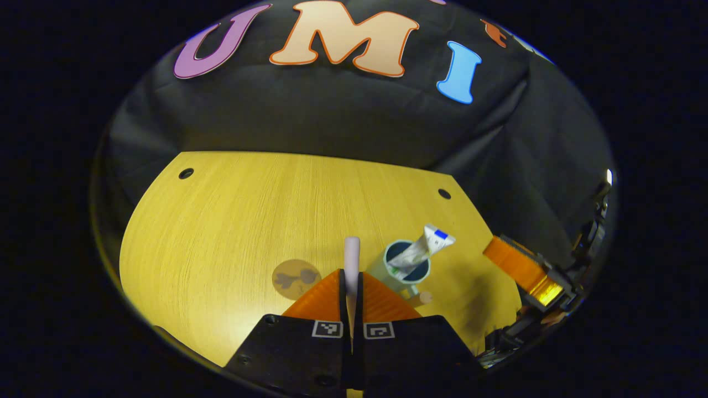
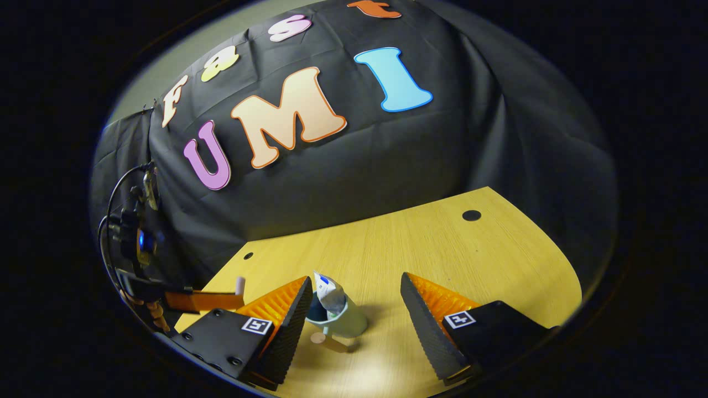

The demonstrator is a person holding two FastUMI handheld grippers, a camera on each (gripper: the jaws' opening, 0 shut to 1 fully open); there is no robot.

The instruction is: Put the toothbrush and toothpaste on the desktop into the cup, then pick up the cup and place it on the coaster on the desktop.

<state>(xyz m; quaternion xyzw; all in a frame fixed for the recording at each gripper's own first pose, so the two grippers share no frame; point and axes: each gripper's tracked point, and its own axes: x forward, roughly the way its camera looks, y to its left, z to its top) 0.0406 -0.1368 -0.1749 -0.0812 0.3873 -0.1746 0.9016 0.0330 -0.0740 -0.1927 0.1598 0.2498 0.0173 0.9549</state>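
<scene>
**Toothbrush in the clamp, paste already in the cup**

In the left gripper view the left gripper (image 1: 352,298) is closed on the toothbrush (image 1: 352,257), pale handle sticking up btwn the orange fingers, above the wooden desktop (image 1: 232,221). Just to its right the cup (image 1: 406,268) stands on the desk w/ the toothpaste (image 1: 423,249) tube leaning out of it. The coaster (image 1: 296,279) lies flat just left of the fingers, apart from the cup. In the right gripper view the right gripper (image 2: 354,315) is spread wide, fingers either side of the cup (image 2: 340,320), not touching it; toothpaste (image 2: 330,296) pokes from the rim. The left gripper (image 2: 207,301) shows far left w/ the brush
</scene>
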